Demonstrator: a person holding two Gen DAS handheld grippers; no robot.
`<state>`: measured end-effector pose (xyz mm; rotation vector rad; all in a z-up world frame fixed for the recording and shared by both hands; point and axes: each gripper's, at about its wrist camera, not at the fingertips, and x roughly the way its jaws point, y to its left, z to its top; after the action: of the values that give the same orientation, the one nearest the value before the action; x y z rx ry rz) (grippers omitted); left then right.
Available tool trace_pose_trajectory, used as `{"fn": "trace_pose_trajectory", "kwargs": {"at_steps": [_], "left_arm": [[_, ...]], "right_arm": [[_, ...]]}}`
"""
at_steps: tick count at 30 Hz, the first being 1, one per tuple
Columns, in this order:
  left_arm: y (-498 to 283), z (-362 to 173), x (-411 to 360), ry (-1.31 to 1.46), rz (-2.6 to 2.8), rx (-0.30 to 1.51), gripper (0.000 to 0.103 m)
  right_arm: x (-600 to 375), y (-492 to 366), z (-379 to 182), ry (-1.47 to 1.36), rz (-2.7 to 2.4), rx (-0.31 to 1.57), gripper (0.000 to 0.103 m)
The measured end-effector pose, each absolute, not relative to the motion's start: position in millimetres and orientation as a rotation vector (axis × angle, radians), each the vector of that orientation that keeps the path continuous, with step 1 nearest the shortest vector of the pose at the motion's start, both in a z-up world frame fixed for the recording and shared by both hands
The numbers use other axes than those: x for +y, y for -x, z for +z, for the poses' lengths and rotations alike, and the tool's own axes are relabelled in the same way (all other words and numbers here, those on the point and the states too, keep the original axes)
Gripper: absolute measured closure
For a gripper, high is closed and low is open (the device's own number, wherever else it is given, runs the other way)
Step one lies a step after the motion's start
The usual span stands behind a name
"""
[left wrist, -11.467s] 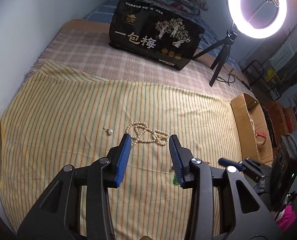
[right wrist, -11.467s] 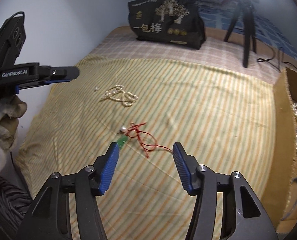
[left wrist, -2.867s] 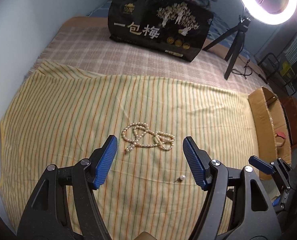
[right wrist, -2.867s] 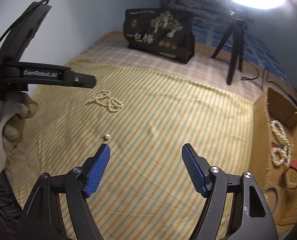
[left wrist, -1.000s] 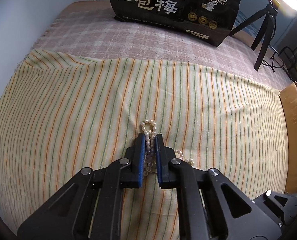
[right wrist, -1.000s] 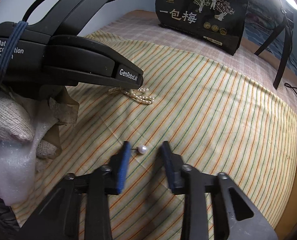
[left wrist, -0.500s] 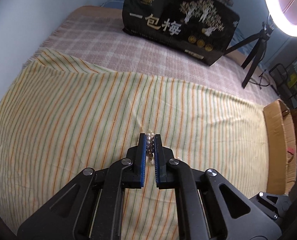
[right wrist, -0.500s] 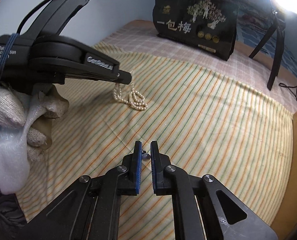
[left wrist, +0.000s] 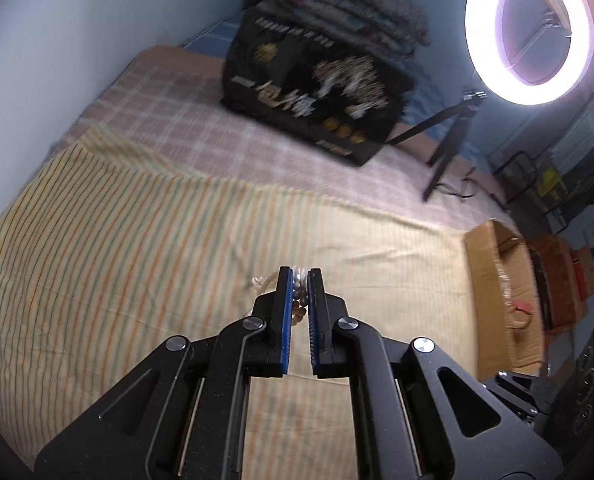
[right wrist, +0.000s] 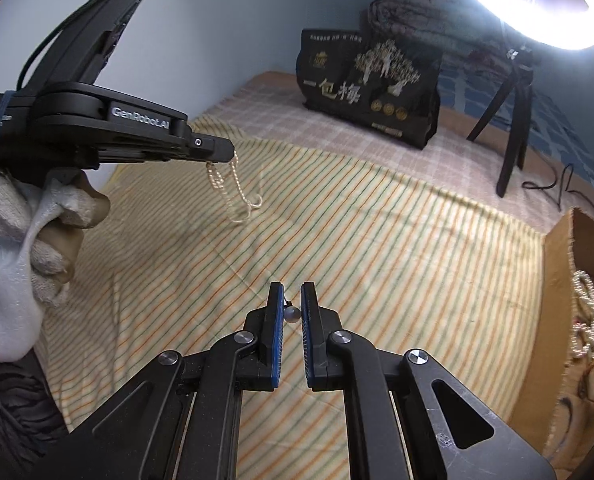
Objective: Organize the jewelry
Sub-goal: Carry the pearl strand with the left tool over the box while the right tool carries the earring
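Observation:
My left gripper point(left wrist: 299, 276) is shut on the pearl necklace point(left wrist: 299, 296). In the right wrist view the left gripper point(right wrist: 217, 150) holds the necklace point(right wrist: 233, 188) hanging in loops above the striped yellow cloth point(right wrist: 377, 240). My right gripper point(right wrist: 291, 296) is shut on a pearl stud earring point(right wrist: 291, 313), lifted a little above the cloth. A cardboard box point(right wrist: 577, 300) at the right edge holds other jewelry, with a pearl strand point(right wrist: 585, 320) inside. The box also shows in the left wrist view point(left wrist: 501, 280).
A black printed bag point(left wrist: 317, 104) stands at the back of the bed on a checked blanket point(left wrist: 169, 120). A lit ring light point(left wrist: 533, 32) on a small tripod point(right wrist: 513, 120) stands at the back right. A wall runs along the left side.
My left gripper has lifted the pearl necklace clear of the cloth and swung right toward the box. My right gripper has risen slightly with the earring held.

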<state>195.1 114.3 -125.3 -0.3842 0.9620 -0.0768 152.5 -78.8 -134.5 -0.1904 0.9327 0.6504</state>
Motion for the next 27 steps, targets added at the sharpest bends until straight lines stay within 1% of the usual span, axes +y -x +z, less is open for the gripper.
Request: {"fn": "trace_pose_trajectory", "kwargs": {"at_steps": [12,19,27], "left_arm": [[-174,-65,54,0.349,-0.263,0.854,0.098],[-168,-50,18,0.332,-0.342,0.831,0.098],[-168,-45,-31,0.307,-0.422,0.832,0.098]], "right_arm": [[-124,-139,-93,0.132,0.586,0.861,0.096],[-159,-131,-75,0.093,0.534,0.83,0.096],[-207,-128,-59,0.05,0.454,0.797,0.096]]}}
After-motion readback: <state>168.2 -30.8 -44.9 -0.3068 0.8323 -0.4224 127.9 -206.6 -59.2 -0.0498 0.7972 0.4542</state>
